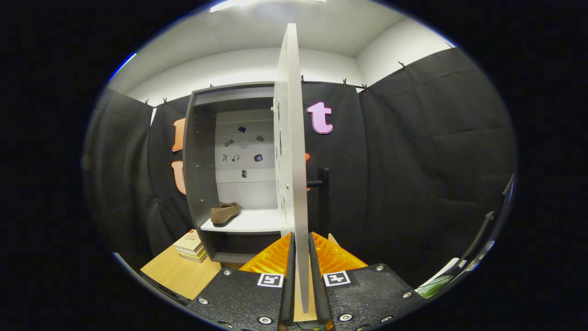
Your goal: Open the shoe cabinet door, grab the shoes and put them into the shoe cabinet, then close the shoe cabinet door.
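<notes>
Left to right: a stack of books (190, 246) is seen on the table (177, 276), below the cabinet (202, 151). 1 shoe (224, 213) is already lying on the shelf (250, 223) inside. The door (290, 161) stands edge-on, wide open, with 1 handle (321, 184) on its far side. The gripper (301, 266) is nearly closed, both fingers pinching the door's edge. Closing step is judged in hand; next, the door needs swinging shut toward the cabinet.
</notes>
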Motion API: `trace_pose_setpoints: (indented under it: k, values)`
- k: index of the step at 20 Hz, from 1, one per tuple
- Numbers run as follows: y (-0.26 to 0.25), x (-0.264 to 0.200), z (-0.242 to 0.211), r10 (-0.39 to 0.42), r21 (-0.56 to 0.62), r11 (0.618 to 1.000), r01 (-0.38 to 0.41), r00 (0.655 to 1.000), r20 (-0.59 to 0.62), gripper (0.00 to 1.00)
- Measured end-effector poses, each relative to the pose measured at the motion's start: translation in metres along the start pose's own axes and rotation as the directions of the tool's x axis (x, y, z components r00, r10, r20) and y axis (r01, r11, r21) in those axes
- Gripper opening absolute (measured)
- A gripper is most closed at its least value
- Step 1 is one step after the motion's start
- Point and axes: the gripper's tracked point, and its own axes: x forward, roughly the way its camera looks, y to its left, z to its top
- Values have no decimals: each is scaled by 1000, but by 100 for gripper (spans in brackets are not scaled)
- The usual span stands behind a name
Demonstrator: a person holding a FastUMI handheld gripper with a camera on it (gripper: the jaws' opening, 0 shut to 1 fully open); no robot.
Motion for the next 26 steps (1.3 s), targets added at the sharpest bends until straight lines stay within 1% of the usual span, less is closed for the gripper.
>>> trace_pose_setpoints:
  k: [3, 8, 11, 12, 13, 14, 16, 19, 23, 26]
  values:
    - [14, -9, -9, 40, -14, 999, -40, 999, -12, 18]
    - [59, -24, -37, 150, 23, 989, -149, 987, -56, 18]
    - [90, -30, -74, 198, 29, 980, -196, 974, -109, 18]
    - [101, -31, -89, 201, 26, 980, -199, 973, -115, 20]
    - [113, -28, -101, 216, 27, 976, -215, 970, -111, 20]
    - [133, -21, -129, 236, 30, 972, -234, 960, -150, 20]
    - [151, -14, -173, 247, 34, 969, -246, 939, -239, 21]
    - [176, 1, -218, 267, 55, 963, -264, 909, -321, 20]
    - [197, 30, -283, 263, 71, 963, -258, 865, -427, 20]
    - [204, 56, -333, 240, 65, 968, -241, 834, -497, 20]
